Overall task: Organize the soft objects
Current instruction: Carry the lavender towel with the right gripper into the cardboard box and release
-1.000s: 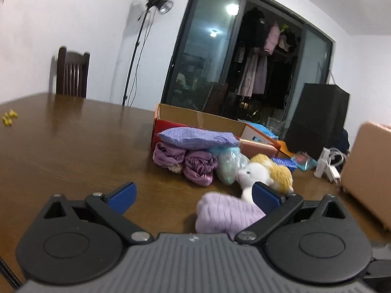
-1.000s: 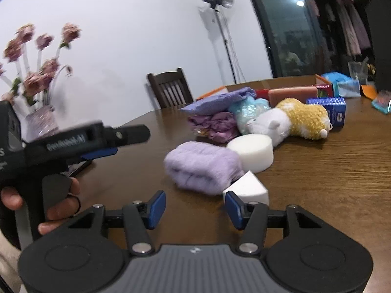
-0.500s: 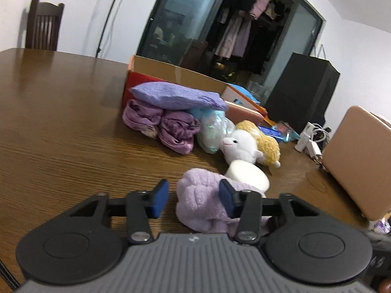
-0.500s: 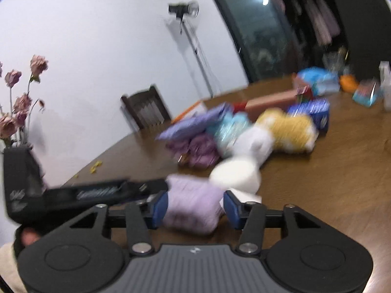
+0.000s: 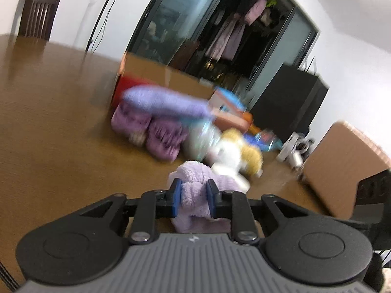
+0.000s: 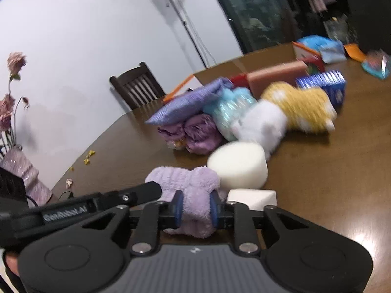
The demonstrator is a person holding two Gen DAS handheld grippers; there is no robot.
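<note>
Now both sets of jaws have just been closing, and the left gripper and right gripper each clench the lilac fluffy cloth at lower centre, apparently ready for lifting or folding.

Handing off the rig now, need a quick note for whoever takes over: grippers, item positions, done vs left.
Left gripper: jaws just closed, pinching the lilac fluffy towel.
Right gripper: jaws just closed on the same towel's other end.
Round white sponge and white wedge sponge lie beside it; plush sheep, purple cloths and lavender pillow are piled before the cardboard box.
Done: towel gripped. Left: everything still unsorted.
</note>
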